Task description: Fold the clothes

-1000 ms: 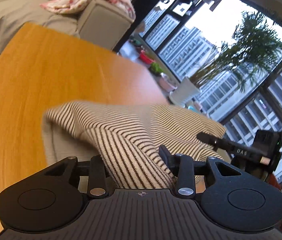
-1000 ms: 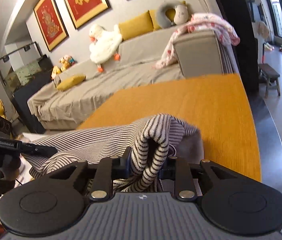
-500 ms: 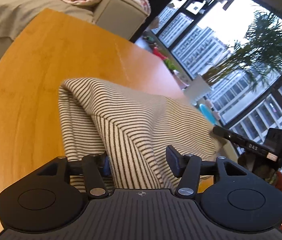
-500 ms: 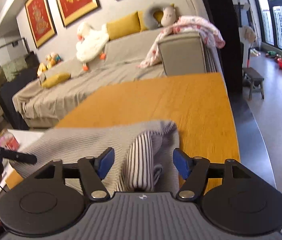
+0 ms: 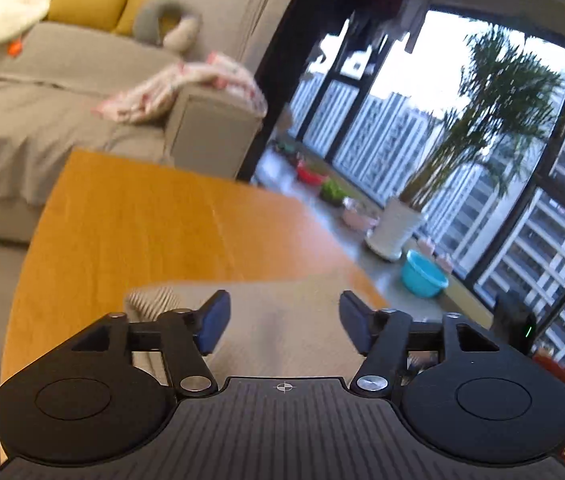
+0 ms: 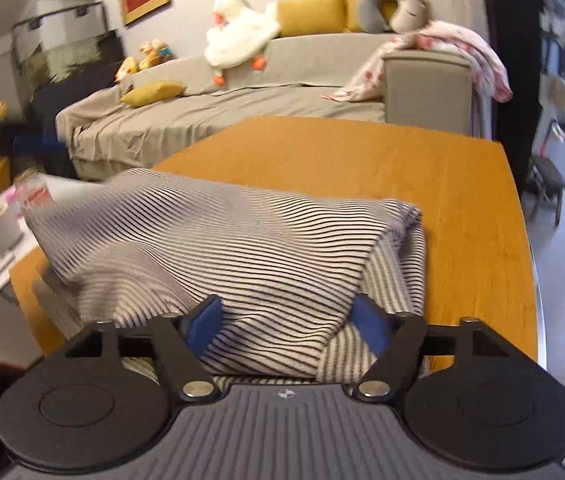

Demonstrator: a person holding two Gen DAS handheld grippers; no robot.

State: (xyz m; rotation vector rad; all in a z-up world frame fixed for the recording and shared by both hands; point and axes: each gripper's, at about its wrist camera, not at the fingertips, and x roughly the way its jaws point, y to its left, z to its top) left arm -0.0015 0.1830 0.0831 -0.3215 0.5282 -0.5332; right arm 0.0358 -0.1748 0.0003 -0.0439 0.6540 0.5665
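Both tongs let go since 1 s ago: left tongs (image 5: pixel 284 328) and right tongs (image 6: pixel 284 322) opening, pads off striped garment (image 6: pixel 242 248). Risk: top layer sits puffy on table (image 6: pixel 462 200), w/o smoothing the fold may spring open.

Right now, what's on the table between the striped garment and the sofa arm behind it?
Nothing: in the right wrist view, bare orange table runs from the striped garment to the sofa arm.
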